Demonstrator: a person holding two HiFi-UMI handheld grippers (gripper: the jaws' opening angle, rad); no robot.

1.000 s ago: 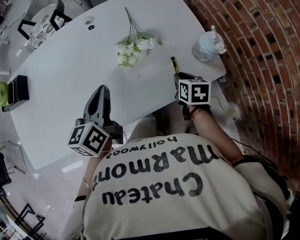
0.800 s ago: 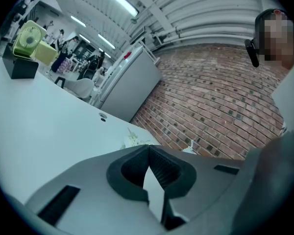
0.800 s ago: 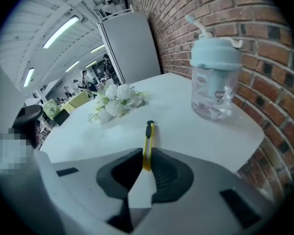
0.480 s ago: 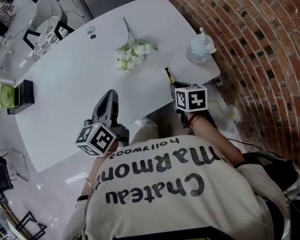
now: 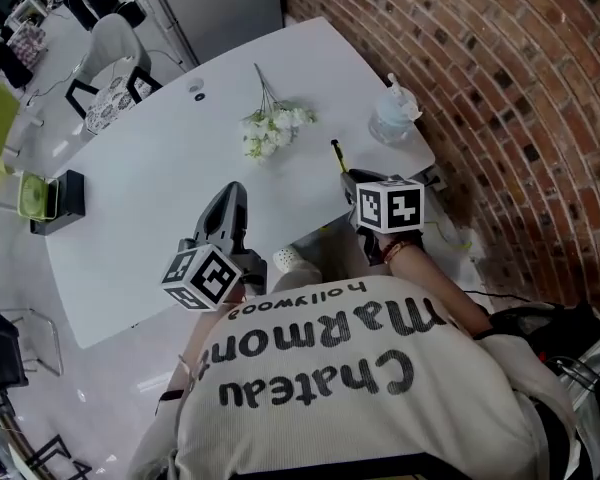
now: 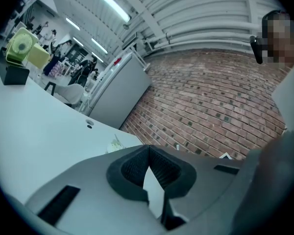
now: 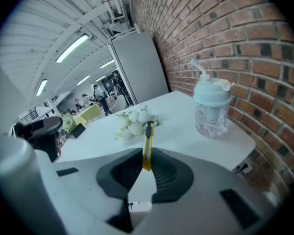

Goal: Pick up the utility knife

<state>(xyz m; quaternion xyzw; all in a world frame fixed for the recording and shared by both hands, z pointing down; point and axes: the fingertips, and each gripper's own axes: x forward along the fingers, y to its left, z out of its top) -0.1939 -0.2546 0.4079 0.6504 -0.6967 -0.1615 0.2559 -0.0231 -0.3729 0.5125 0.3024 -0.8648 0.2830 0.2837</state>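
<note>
The right claw (image 7: 147, 156) is clenched on the slim yellow black-tipped utility knife (image 7: 148, 142), which is held over the near edge of the white surface (image 5: 150, 168) and pointed toward the white flower sprig (image 5: 270, 130). The left claw (image 6: 148, 151) is pressed together on nothing, over the same edge.

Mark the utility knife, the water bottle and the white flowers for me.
utility knife (image 7: 147, 148): right gripper view, middle of its yellow body.
water bottle (image 7: 211, 109): right gripper view, its clear body below the lid.
flowers (image 7: 134, 123): right gripper view, the white blossoms.
</note>
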